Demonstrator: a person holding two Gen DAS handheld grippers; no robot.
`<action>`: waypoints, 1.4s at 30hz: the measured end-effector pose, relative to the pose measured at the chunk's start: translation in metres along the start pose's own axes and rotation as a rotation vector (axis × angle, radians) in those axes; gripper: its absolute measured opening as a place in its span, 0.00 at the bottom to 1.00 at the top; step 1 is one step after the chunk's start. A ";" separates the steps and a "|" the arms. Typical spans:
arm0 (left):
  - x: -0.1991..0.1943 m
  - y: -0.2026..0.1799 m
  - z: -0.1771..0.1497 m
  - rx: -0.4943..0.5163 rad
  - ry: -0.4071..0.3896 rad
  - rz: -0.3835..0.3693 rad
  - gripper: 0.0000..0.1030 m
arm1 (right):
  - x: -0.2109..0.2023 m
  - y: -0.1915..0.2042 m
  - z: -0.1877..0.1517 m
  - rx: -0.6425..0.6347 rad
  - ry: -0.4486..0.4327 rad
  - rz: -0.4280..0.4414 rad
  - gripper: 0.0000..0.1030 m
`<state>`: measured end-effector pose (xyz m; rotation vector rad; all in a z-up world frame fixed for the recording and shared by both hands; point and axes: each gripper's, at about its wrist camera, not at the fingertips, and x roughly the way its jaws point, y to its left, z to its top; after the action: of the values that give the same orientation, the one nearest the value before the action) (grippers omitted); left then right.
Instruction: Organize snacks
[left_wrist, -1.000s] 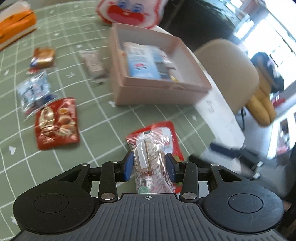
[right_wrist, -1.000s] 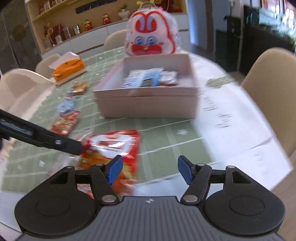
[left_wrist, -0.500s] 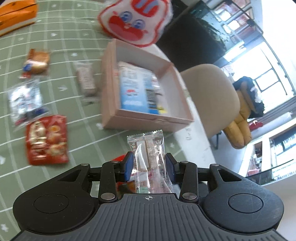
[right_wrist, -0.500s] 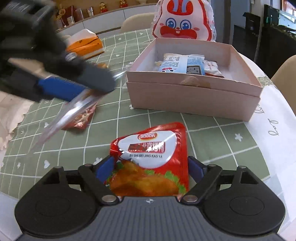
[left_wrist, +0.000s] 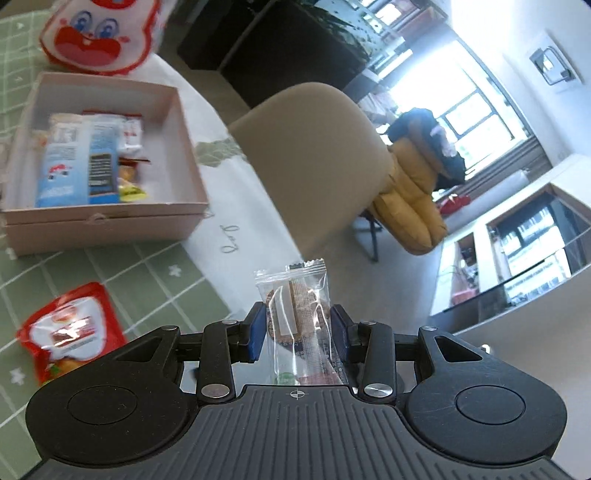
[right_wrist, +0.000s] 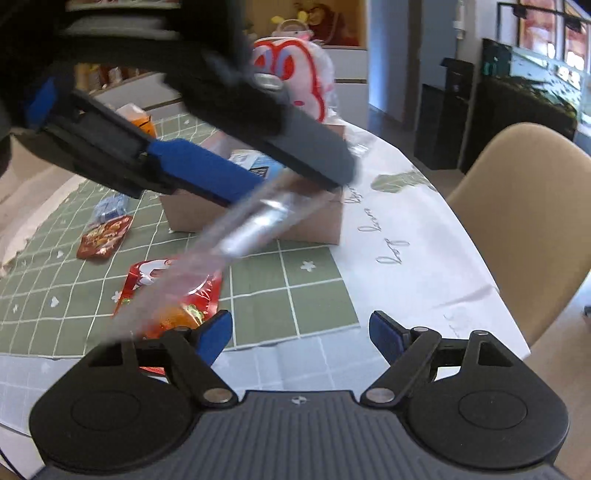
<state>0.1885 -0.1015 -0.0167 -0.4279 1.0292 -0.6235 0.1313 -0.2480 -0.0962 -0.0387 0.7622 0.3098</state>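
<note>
The clear-wrapped snack (left_wrist: 297, 314) is up off the table, pinched upright between the blue pads of the left gripper (left_wrist: 297, 326), its crimped top poking above the fingers. Off to that gripper's left sits the cardboard box (left_wrist: 184, 155), open, with a blue packet (left_wrist: 74, 173) and a few small wrappers lying inside. A red pouch (left_wrist: 70, 328) lies flat on the green checked cloth (left_wrist: 155, 284) just short of the box. The right gripper (right_wrist: 301, 332) hangs low over the table's near edge, its jaws spread wide with nothing between them; they have just been opening. A beige chair (right_wrist: 524, 221) stands just beside the table.
</note>
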 end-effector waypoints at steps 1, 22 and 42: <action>-0.007 0.006 -0.003 -0.005 -0.005 0.017 0.41 | -0.001 0.000 -0.001 0.013 0.001 0.003 0.80; -0.083 0.168 -0.066 -0.065 -0.072 0.261 0.41 | 0.049 0.111 0.018 0.016 0.057 0.004 0.80; -0.090 0.128 -0.041 0.003 -0.170 0.425 0.41 | 0.096 0.118 0.037 -0.104 0.148 0.027 0.90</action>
<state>0.1535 0.0521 -0.0532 -0.2424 0.9196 -0.2044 0.1869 -0.1049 -0.1257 -0.1510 0.8938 0.3753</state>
